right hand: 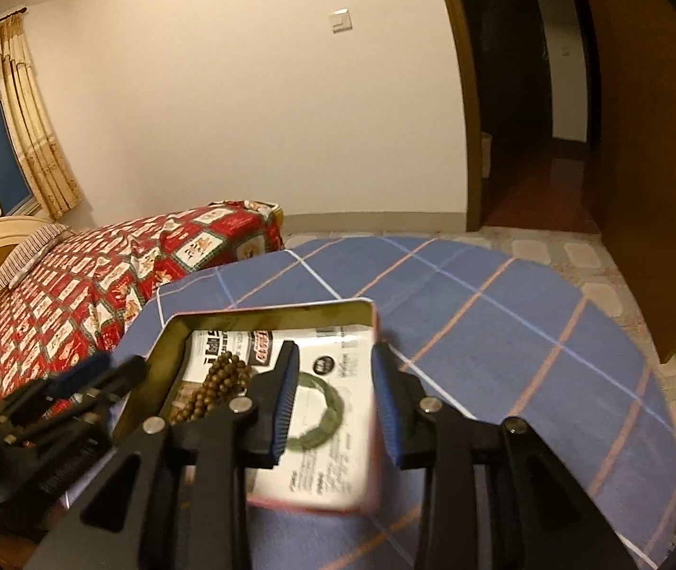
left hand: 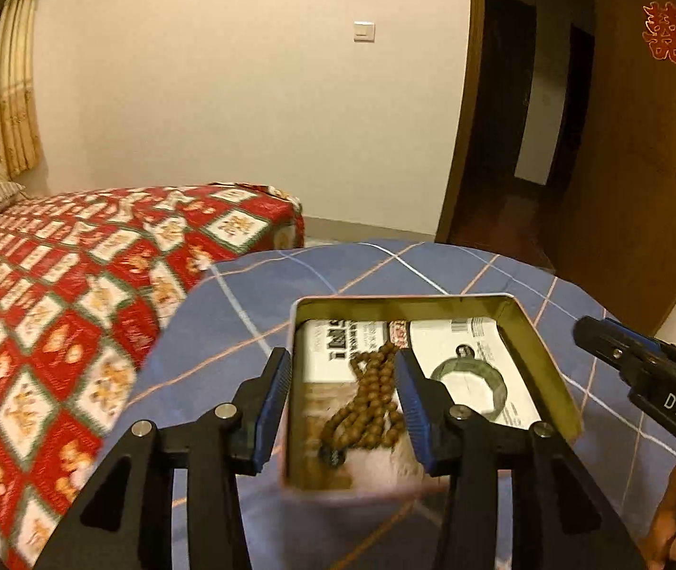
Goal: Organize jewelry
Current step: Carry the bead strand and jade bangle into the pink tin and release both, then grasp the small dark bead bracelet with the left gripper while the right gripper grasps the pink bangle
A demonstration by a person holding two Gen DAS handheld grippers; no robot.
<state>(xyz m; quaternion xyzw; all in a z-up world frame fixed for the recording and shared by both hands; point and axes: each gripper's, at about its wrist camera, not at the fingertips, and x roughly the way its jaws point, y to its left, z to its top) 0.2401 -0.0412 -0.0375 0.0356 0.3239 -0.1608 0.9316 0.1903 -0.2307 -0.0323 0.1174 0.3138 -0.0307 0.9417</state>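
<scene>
An open metal tin [left hand: 547, 346] [right hand: 166, 332] stands on the round table. Inside lie a string of brown wooden beads [left hand: 371, 394] [right hand: 216, 387] and a dark green bangle [left hand: 473, 382] [right hand: 323, 413] on printed paper. My left gripper [left hand: 342, 403] is open, its fingers straddling the tin's left wall above the beads; it also shows at the left of the right wrist view [right hand: 100, 370]. My right gripper [right hand: 335, 399] is open, straddling the tin's right wall beside the bangle; it shows at the right of the left wrist view [left hand: 594, 332]. Neither holds anything.
The table carries a blue checked cloth [left hand: 252, 313] [right hand: 504, 332]. A bed with a red patterned cover [left hand: 76, 285] [right hand: 100, 275] stands to the left. An open brown door [left hand: 646, 166] and a dark doorway [right hand: 528, 118] are at the back right.
</scene>
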